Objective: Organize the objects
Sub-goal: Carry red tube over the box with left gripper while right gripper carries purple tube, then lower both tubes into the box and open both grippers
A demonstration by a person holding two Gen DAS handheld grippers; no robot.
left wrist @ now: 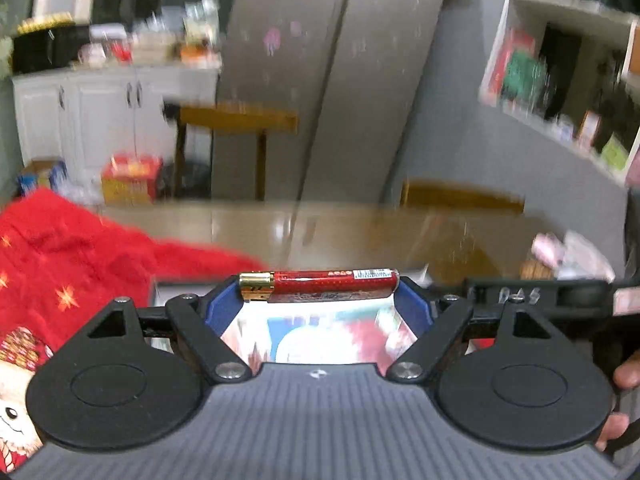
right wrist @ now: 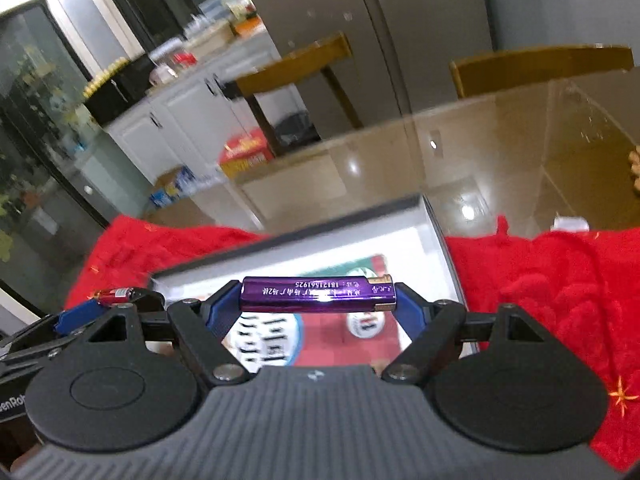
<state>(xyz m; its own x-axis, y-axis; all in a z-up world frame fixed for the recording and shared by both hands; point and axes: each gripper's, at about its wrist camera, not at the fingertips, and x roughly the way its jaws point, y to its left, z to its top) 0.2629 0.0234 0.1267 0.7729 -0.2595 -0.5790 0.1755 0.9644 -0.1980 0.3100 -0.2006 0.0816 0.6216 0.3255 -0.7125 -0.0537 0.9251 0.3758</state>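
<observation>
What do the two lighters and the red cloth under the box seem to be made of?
The red lighter looks like glossy plastic or a printed wrap, with a gold metal cap, judging by the sharp highlights. The purple lighter has a mirror-like metallic finish, perhaps foil over plastic, also with a gold top. The red cloth looks like soft, fuzzy knitted fabric: matte, textured, with stitched gold stars.

Glossy brown table [right wrist: 500,152], reflective top, ceiling lights mirrored in it. Red fuzzy cloth [right wrist: 560,280] with small gold star marks lies directly on it, spread to both sides. An open shallow box [right wrist: 440,240] with grey walls and a white inner rim sits among the cloth; whether its base rests on cloth or bare table I can't tell. Printed red/white/green graphics inside the box, blurred. Far right table edge: small pale items [left wrist: 568,252], too blurred to identify.
</observation>
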